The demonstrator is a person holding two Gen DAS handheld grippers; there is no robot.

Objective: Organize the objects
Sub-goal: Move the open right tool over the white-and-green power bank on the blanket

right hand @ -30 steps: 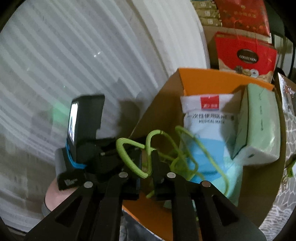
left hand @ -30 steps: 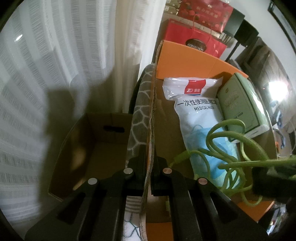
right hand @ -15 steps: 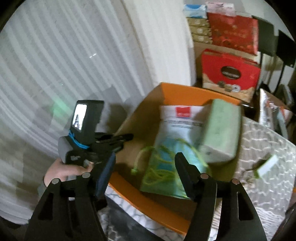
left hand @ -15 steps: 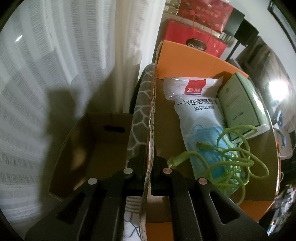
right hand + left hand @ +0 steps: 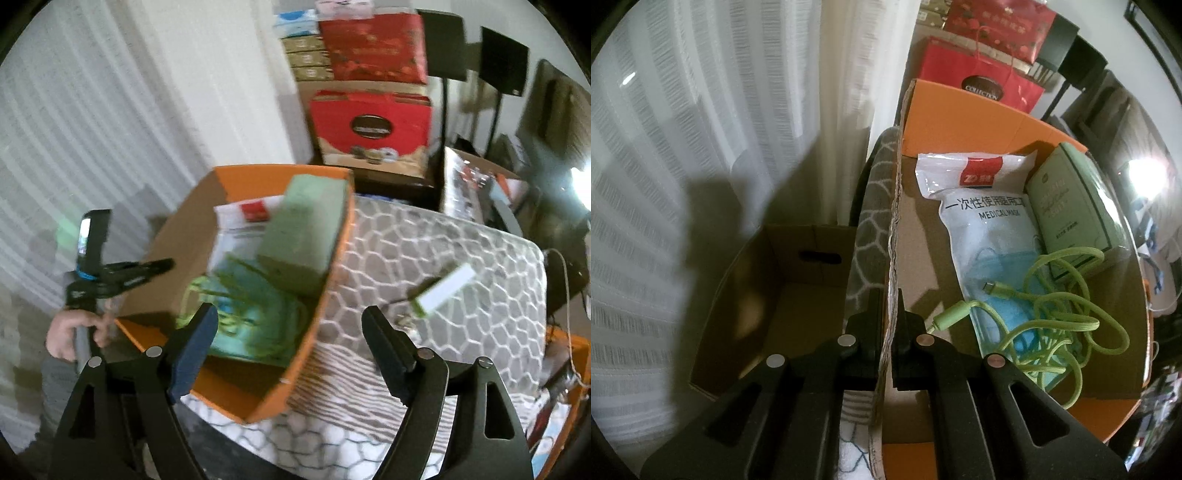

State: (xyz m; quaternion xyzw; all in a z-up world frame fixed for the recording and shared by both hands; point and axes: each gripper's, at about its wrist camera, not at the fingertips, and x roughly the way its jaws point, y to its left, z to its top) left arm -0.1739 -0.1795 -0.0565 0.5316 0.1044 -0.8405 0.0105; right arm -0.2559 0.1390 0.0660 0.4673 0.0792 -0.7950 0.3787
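One orange box (image 5: pixel 960 122) holds three things: one mask pack (image 5: pixel 982 229), one green box (image 5: pixel 1071 206), one green cable (image 5: pixel 1067 321). Left gripper (image 5: pixel 892 328) fingers clamp the box's wall; right gripper (image 5: pixel 290 341) fingers just spread, nothing between.

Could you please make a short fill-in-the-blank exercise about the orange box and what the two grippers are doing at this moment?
1. The left gripper is shut on the cardboard ____ of the orange box.
2. The green cable lies on top of the ____ pack, inside the box.
3. The right gripper is ____ and holds nothing.
4. The pale green box lies ____ the orange box.

Missing words: wall; medical mask; open; inside
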